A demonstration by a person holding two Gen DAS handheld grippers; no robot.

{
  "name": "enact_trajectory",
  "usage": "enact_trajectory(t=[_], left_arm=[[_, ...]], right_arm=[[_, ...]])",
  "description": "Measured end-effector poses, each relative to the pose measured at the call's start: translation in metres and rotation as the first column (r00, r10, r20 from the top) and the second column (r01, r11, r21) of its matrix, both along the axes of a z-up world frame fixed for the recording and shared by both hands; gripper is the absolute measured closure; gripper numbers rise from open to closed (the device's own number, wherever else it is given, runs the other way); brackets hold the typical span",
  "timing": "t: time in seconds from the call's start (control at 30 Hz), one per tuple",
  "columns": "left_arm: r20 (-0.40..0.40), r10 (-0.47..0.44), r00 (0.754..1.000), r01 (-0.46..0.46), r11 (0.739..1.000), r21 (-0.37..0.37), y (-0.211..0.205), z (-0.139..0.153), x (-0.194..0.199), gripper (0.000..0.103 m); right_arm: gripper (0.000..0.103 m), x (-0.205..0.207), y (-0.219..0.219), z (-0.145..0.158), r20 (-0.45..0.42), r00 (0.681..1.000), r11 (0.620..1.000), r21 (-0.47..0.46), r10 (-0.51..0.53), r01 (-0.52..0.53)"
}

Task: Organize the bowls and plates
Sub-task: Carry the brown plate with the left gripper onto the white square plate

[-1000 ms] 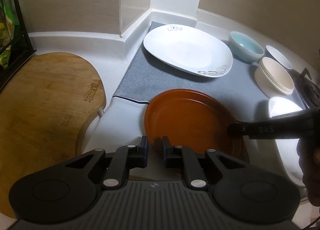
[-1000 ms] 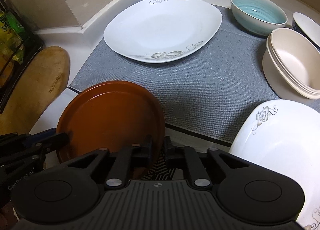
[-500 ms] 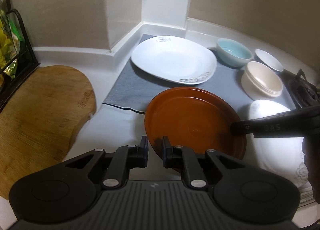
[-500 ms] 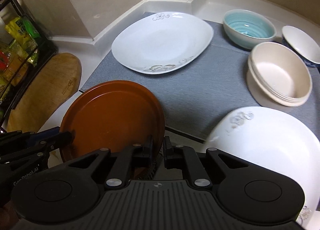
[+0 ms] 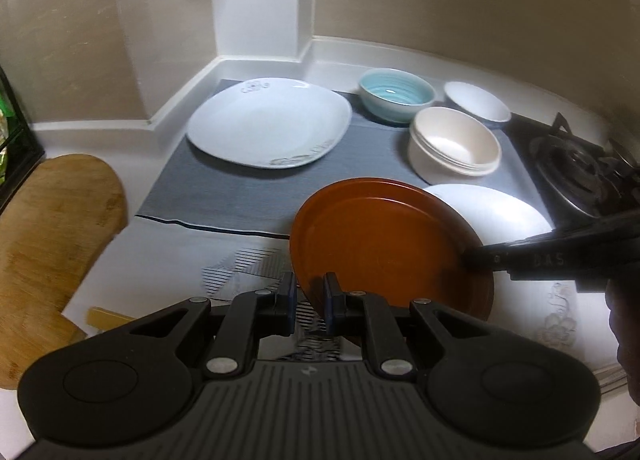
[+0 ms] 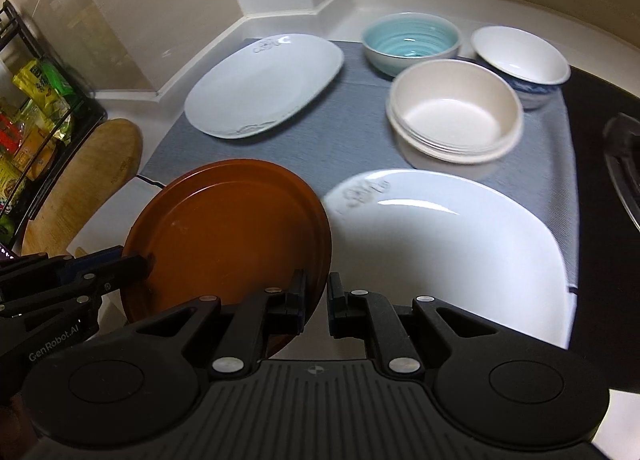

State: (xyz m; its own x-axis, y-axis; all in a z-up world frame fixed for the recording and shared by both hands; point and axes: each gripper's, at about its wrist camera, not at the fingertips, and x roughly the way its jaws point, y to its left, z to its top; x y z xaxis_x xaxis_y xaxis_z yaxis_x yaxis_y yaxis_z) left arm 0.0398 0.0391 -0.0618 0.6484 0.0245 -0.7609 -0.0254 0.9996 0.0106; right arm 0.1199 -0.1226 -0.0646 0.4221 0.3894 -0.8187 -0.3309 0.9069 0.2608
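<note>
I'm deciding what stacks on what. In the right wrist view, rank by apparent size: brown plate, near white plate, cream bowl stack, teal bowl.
1. Near white plate, though nearness inflates it.
2. Brown plate.
3. Cream bowl stack and teal bowl: too close to rank.

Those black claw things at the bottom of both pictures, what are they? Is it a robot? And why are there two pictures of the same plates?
No robot here. A person holds a pinching tool in each hand, and each tool carries a small camera looking along its two fingers. So one picture comes from the left tool, the other from the right tool. Each tool also shows at the side of the other's picture.

Both tools pinch the rim of the brown plate, one at each side, and it is tilted up off the counter.

On the grey mat lie a white plate at the back, a second white plate nearer, a blue bowl, a stack of cream bowls and a white bowl with blue outside. A wooden board lies to the left.
</note>
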Motion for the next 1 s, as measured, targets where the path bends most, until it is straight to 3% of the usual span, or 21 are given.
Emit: enact_trajectory(t=[0.47, 1.0], left_arm=[[-0.016, -0.055, 0.998, 0.055, 0.998, 0.015, -0.05, -0.007, 0.004, 0.088], [-0.047, -0.109, 0.993, 0.111, 0.994, 0.024, -0.082, -0.025, 0.016, 0.088]], right_arm=[[0.092, -0.008, -0.055, -0.009, -0.013, 0.998, 0.998, 0.014, -0.057, 0.057], [0.092, -0.007, -0.09, -0.021, -0.022, 0.995, 0.995, -0.007, -0.101, 0.101]])
